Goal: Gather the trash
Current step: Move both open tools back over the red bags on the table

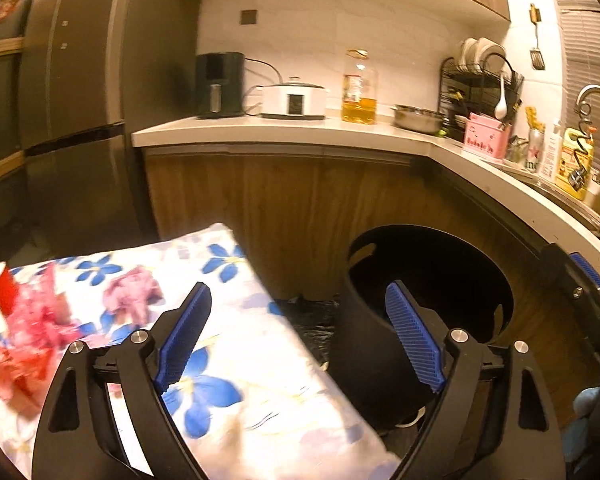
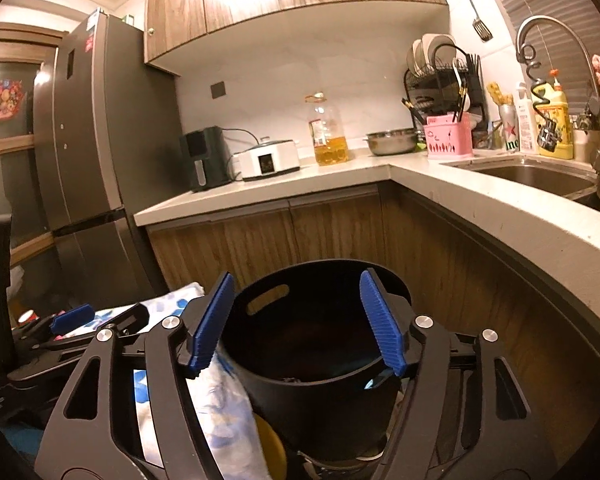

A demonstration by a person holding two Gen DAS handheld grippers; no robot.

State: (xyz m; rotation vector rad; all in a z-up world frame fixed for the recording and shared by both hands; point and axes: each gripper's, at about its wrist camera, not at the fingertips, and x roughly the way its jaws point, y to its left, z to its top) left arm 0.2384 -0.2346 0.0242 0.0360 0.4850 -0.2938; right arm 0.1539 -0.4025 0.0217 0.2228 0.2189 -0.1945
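Floral tablecloth [image 1: 260, 360] beside black bin [image 1: 420, 300]

Bin [image 2: 320, 392]: black plastic, smooth, dull sheen. Cloth [image 1: 260, 360]: thin cotton-like fabric, matt, blue flower print. Tabletop [image 2: 340, 176]: pale stone look, smooth, slightly glossy. Cupboard doors [image 2: 260, 240]: wood grain, matt. Fridge [image 2: 100, 140]: grey metal, brushed sheen. Bowl [image 2: 392, 142]: shiny steel. Left tongs [image 1: 300, 336] and right tongs [image 2: 298, 324]: black matt plastic, ribbed blue rubbery pads [image 2: 380, 324].
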